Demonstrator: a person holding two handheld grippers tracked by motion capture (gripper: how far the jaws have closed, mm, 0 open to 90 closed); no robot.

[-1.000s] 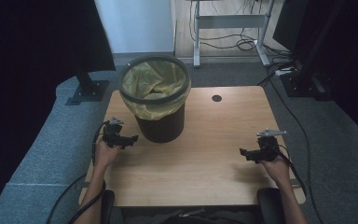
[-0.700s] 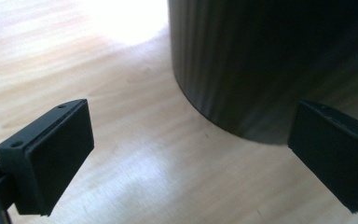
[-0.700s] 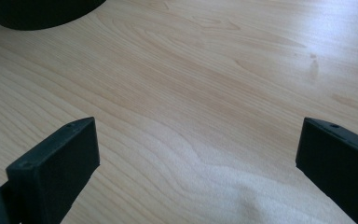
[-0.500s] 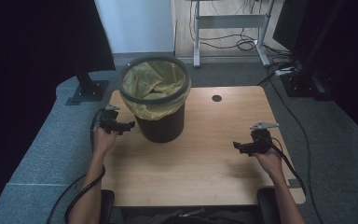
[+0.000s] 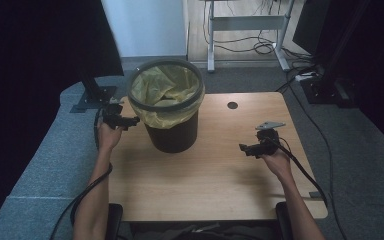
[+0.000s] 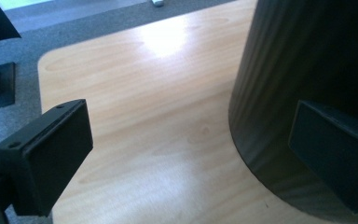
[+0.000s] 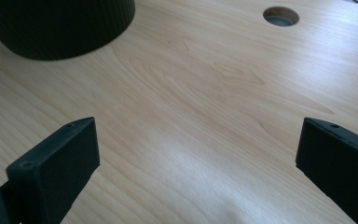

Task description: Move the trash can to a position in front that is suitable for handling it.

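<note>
On the wooden table [image 5: 210, 185] in the high view stands a black bin [image 5: 172, 132] lined with a yellow bag [image 5: 165, 87], set toward the table's far left part. The left gripper [image 5: 130, 120] is held just beside the bin's left flank, below its rim, its tips pointing at the wall; whether it touches cannot be told from here. The right gripper [image 5: 246, 148] hovers over bare wood well to the right of the bin, pointing left toward it. A round cable hole [image 5: 232, 105] lies in the tabletop behind it.

Along the left gripper [image 6: 205, 154] in the left gripper view, the jaws stand wide apart with nothing between them but tabletop [image 6: 144, 107]. One jaw is in front of the bin's dark ribbed wall [image 6: 307, 56]; the other is out over the wood.

Along the right gripper [image 7: 196, 158] in the right gripper view, the jaws are spread wide as well and hold nothing, with only pale wood [image 7: 205, 102] between them. The base of the bin [image 7: 60, 23] sits at the upper left, well apart from the jaws, and the cable hole [image 7: 281, 15] shows at the top right.
</note>
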